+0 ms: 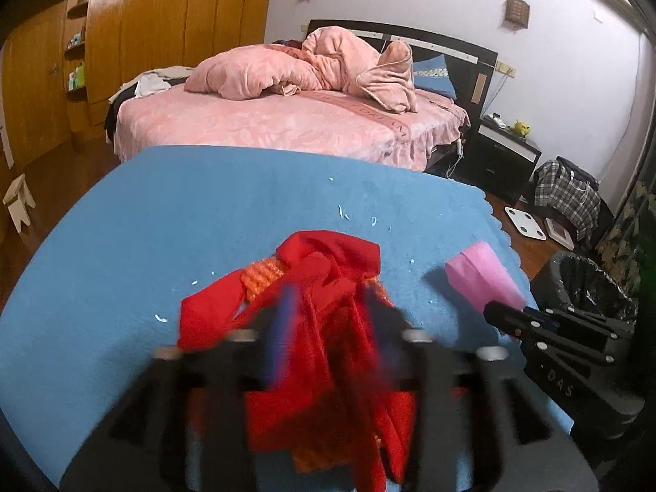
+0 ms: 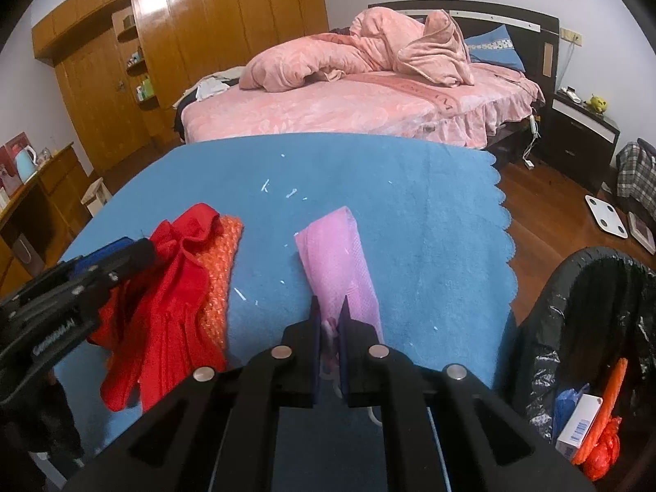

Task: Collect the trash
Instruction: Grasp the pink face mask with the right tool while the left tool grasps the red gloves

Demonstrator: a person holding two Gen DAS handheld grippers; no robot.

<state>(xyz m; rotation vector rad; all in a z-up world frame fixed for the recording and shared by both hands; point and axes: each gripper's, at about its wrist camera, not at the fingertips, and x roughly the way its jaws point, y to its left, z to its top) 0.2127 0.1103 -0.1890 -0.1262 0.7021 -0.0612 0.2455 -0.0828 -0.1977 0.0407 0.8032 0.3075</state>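
1. The right gripper pinches the near end of the flat pink plastic wrapper, which lies on the blue fleece table cover.
2. The left gripper stands half-wide around the crumpled red plastic bag and orange mesh; blur hides contact.
3. Each load should be lifted clear, then carried over the black-lined bin.

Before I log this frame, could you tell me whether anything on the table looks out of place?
Small white scraps lie scattered over the blue cloth, like shredded litter; the red bag sits crumpled in a loose heap.
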